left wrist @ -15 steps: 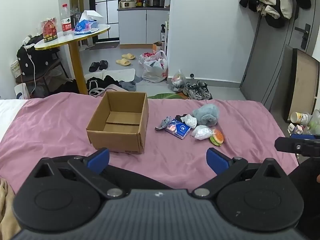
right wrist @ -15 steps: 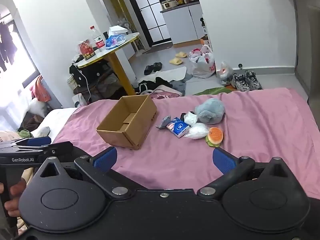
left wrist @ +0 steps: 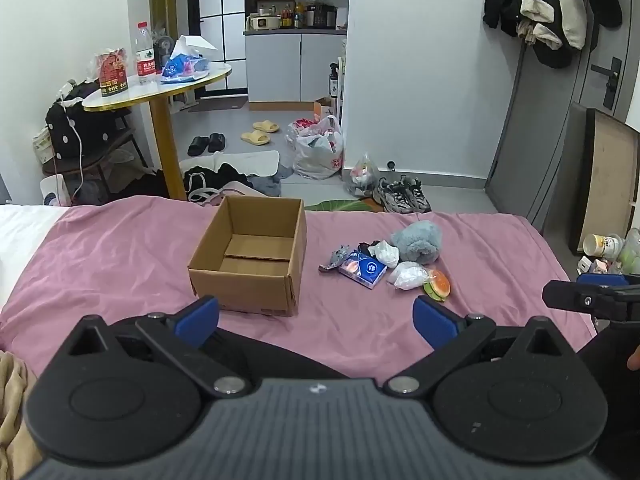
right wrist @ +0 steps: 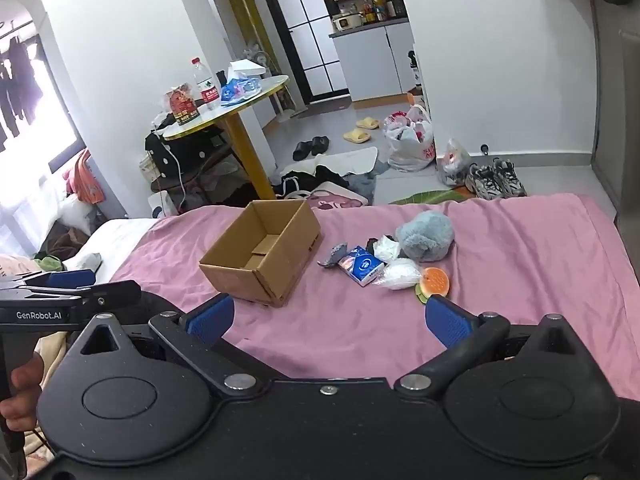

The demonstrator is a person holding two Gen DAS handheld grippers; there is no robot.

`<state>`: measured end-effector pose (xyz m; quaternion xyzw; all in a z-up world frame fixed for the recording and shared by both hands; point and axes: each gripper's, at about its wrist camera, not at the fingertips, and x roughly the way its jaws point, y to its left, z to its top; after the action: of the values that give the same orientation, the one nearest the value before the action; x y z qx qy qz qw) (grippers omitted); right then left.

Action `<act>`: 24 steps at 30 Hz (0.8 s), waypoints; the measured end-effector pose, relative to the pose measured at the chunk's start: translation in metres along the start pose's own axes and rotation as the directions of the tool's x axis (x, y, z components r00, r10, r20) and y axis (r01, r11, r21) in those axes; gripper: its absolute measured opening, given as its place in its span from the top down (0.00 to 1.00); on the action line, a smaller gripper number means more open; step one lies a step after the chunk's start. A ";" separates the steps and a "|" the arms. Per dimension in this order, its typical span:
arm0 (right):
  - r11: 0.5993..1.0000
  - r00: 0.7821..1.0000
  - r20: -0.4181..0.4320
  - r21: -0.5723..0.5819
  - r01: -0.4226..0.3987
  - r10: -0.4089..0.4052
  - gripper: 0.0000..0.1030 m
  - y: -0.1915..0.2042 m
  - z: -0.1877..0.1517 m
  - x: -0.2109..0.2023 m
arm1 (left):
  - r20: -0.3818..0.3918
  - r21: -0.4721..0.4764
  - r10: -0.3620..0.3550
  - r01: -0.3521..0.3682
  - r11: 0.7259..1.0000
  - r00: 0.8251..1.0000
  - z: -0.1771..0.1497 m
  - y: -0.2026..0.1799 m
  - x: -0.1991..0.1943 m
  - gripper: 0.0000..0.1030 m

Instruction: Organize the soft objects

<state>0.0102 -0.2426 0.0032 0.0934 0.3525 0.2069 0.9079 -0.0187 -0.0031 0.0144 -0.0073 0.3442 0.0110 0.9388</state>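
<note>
The fingers (left wrist: 198, 314) of the left gripper (left wrist: 316, 316) are spread as wide as they go with nothing between them, and the fingers (right wrist: 448, 320) of the right gripper (right wrist: 328, 318) stand just as wide, also empty. Both hang over the near part of a pink bedspread (left wrist: 120, 256), angled down toward it. An open cardboard box (left wrist: 250, 256) sits on the spread ahead of the left gripper, its near edge close to the left fingertips and its inside bare. To the right of the box, apart from it, lies a tight cluster of soft things: a grey plush toy (left wrist: 418, 240), a blue tissue pack (left wrist: 362, 269), a white bag (left wrist: 406, 275), a small burger toy (left wrist: 438, 285) and a small grey scrap (left wrist: 336, 258). Bare spread lies between box and cluster, and in front of both up to the grippers. The bed's far edge runs just behind the box and plush, with the floor beyond. From the right wrist view the left gripper sits off to the left, near the bed's white sheet (right wrist: 116, 236)
</note>
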 end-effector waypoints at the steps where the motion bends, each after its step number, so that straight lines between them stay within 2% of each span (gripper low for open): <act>1: 1.000 1.000 0.005 -0.003 0.001 -0.001 0.00 0.001 -0.002 -0.006 | 0.002 0.001 0.000 0.000 1.000 1.000 -0.001 0.001 -0.002 0.01; 14: 1.000 1.000 0.014 -0.009 0.009 -0.009 0.00 0.000 -0.002 -0.008 | 0.009 0.010 0.019 -0.020 1.000 1.000 -0.001 0.000 -0.010 0.01; 19: 0.998 0.998 0.033 -0.039 0.048 -0.047 0.00 0.003 -0.001 -0.010 | 0.011 0.012 0.020 -0.020 1.000 1.000 -0.002 -0.001 -0.011 0.01; 24: 0.998 0.998 0.046 -0.030 0.050 -0.049 0.00 0.002 -0.002 -0.012 | 0.008 0.014 0.020 -0.020 1.000 1.000 -0.003 -0.002 -0.011 0.01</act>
<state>0.0004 -0.2460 0.0096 0.0750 0.3310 0.1877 0.9217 -0.0292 -0.0058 0.0196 0.0027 0.3408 0.0181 0.9399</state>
